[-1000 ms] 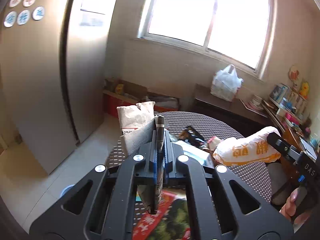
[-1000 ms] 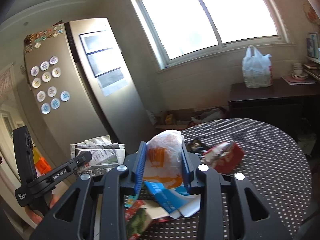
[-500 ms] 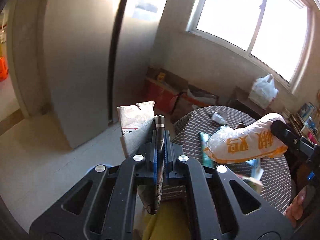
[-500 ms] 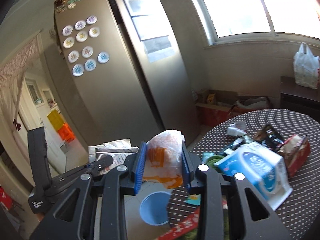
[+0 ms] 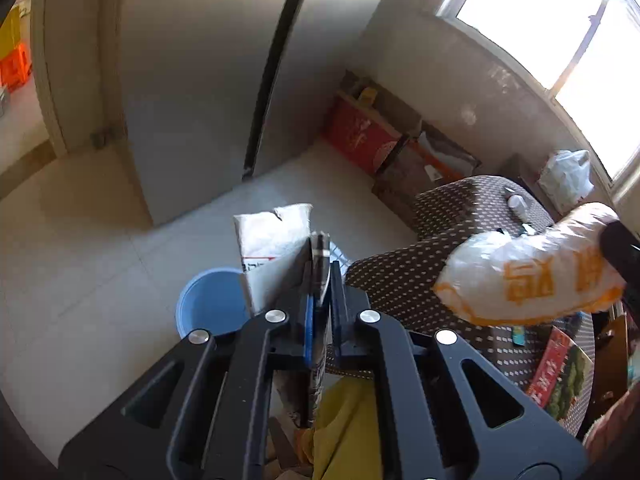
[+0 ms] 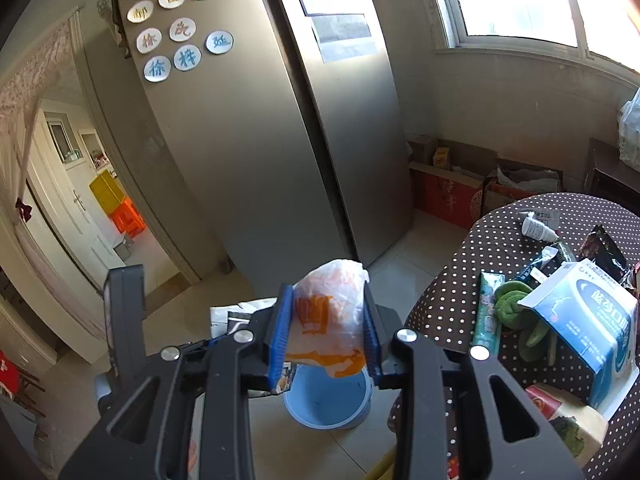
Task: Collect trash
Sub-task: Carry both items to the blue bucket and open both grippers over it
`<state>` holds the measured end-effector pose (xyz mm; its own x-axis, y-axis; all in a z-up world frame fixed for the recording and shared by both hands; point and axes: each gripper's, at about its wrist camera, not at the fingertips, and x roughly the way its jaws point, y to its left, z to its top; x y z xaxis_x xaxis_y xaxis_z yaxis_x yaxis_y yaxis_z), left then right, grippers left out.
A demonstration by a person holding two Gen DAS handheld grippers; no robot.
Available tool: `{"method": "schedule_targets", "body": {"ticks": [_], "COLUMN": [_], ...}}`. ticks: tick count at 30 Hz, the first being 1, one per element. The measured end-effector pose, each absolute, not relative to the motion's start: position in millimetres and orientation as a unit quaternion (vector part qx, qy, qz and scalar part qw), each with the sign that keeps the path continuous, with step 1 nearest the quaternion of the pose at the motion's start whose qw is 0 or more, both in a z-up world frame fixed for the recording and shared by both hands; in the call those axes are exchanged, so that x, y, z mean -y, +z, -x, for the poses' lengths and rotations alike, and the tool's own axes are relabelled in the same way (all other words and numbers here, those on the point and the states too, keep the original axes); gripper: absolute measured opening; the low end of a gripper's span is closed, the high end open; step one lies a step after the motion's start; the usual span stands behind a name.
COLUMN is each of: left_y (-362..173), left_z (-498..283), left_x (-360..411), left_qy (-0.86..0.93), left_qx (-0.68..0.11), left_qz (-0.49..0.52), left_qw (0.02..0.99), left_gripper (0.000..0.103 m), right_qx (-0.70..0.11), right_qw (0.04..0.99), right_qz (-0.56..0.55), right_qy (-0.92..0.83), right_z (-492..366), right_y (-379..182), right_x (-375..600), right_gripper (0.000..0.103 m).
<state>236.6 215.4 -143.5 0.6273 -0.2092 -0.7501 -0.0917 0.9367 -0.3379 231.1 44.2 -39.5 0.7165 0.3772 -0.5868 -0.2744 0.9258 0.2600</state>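
My left gripper (image 5: 321,280) is shut on a folded stack of papers and a white bag (image 5: 272,240), held over the floor beside the table. A blue bucket (image 5: 212,304) stands on the floor just below and left of it. My right gripper (image 6: 326,316) is shut on a crumpled white-and-orange plastic bag (image 6: 330,308), held above the same blue bucket (image 6: 326,404). That plastic bag also shows at the right of the left wrist view (image 5: 528,276). The left gripper's body (image 6: 124,320) shows at the left of the right wrist view.
A round table with a dotted brown cloth (image 6: 452,280) carries a blue-white box (image 6: 588,320), a green coil, a small white bottle (image 6: 536,228) and packets. A tall grey fridge (image 6: 260,140) stands behind. Red cartons (image 5: 360,136) line the wall. A doorway (image 6: 80,200) opens at left.
Both grippers have swung left and tipped down, away from the table toward the floor. The blue bucket has come into view under them. Both grips are unchanged.
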Motion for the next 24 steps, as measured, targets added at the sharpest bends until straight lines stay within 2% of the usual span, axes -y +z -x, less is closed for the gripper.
{"method": "schedule_targets", "body": {"ticks": [3,4,20,22,23,24], "left_y": [-162,-166,-160,-158,-157,-155], "left_z": [-248,-249,-212,-206,-204,-202], "left_x": [-229,-233,-296,-301,-302,-303], "left_qy": [-0.009,-0.009,0.074,0.081,0.089,0.095], "left_qx": [-0.450,-0.449,-0.431,-0.431,-0.430,-0.429], "left_qz": [0.184,0.192,0.172,0.165,0.161,0.156], "left_qw": [0.874,0.873,0.883,0.884,0.884,0.884], "left_gripper": [0.039,0.059,0.061,0.061,0.061,0.061], "right_qx": [-0.343,-0.346,-0.443,-0.451,-0.462,-0.471], "right_qw": [0.921,0.920,0.877,0.872,0.866,0.862], "right_qz": [-0.068,-0.066,-0.032,-0.024,-0.014,-0.010], "right_qy": [0.172,0.172,0.182,0.191,0.190,0.185], "right_z": [-238,-240,-282,-289,-295,-299], "right_y": [-45,-47,-119,-129,-136,-141], "right_x": [-55,-57,-142,-153,-160,-165], "right_gripper": [0.032,0.032,0.033,0.042,0.066,0.074]}}
